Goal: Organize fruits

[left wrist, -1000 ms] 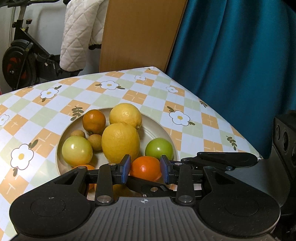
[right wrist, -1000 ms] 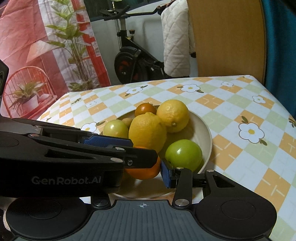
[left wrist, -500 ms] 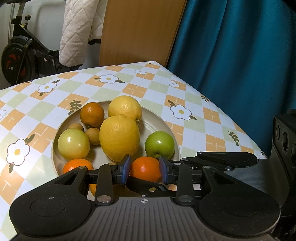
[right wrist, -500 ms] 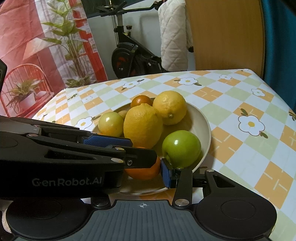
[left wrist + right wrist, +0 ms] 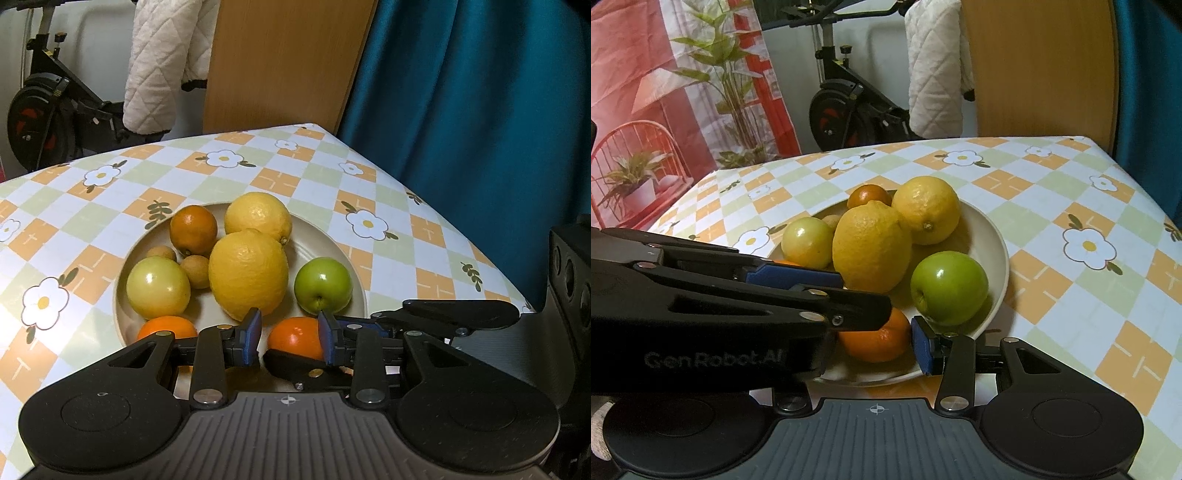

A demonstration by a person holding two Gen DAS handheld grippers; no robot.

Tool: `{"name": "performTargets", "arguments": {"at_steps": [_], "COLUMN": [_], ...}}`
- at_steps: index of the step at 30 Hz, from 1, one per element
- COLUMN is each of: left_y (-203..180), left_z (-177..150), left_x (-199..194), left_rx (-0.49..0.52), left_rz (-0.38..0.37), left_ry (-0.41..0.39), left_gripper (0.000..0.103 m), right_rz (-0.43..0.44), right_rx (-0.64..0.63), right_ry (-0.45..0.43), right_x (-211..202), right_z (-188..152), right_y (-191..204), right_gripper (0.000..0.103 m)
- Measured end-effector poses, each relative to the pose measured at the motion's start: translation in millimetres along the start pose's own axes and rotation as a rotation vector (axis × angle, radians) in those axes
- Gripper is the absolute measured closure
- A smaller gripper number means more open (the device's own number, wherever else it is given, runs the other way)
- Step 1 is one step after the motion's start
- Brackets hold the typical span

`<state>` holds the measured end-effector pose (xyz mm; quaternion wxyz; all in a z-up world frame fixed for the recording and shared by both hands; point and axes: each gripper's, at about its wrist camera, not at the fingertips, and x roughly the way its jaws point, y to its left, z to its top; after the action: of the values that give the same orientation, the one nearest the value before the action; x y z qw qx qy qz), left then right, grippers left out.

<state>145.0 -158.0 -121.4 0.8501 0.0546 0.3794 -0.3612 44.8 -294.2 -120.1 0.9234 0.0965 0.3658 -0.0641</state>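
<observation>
Your right gripper grips the orange at the plate's near rim; left gripper narrow, empty; lift next.

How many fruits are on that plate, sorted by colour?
Yellow lemons: 2
Green round fruits: 2, a bright one and a paler one
Orange citrus: 3
Small tan fruits: 2
Total: 9
</observation>
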Motion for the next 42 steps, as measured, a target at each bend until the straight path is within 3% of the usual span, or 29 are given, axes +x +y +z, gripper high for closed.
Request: {"name": "performTargets", "arguments": {"at_steps": [10,12,16,20,22,25,29,35,42], "left_y": [5,5,6,8,9,9,10,9,7], "left_z": [2,3,6,9,10,11,14,11,7], "left_x": [-20,-26,-41,-61,-73,-94,-127,-170,-206], "left_rx": [-0.013,-0.012,-0.013,-0.021,-0.03,-0.035,-0.054,-0.085,-0.111], "left_rz": [0.046,0.064,0.089,0.123,0.139,0.174,0.222,0.308,0.43], "left_ry": [-0.04,-0.06,-0.095,-0.135,-0.153,-0.208,-0.269,-0.337,-0.383], "left_gripper": [0.062,0.055,0.053,0.045,0.04,0.026,0.016,0.01,0.009], "right_rz": [-0.025,-0.029,-0.036,-0.041,-0.04,-0.026,-0.018,-0.015,-0.007], "right_rx": [-0.019,-0.024,-0.033,-0.043,-0.047,-0.048,-0.056,-0.068,-0.099], "right_ry": [-0.032,-0.043,-0.065,-0.087,-0.101,-0.134,-0.173,-0.225,-0.268], "right_x": [-14,-19,-28,-40,-47,-63,-83,-110,-132], "right_z": [8,10,15,19,22,28,36,48,56], "right_y": [5,7,11,17,20,27,38,59,81], "right_gripper": [0.062,0.062,0.061,0.057,0.053,0.038,0.018,0.0,0.001]}}
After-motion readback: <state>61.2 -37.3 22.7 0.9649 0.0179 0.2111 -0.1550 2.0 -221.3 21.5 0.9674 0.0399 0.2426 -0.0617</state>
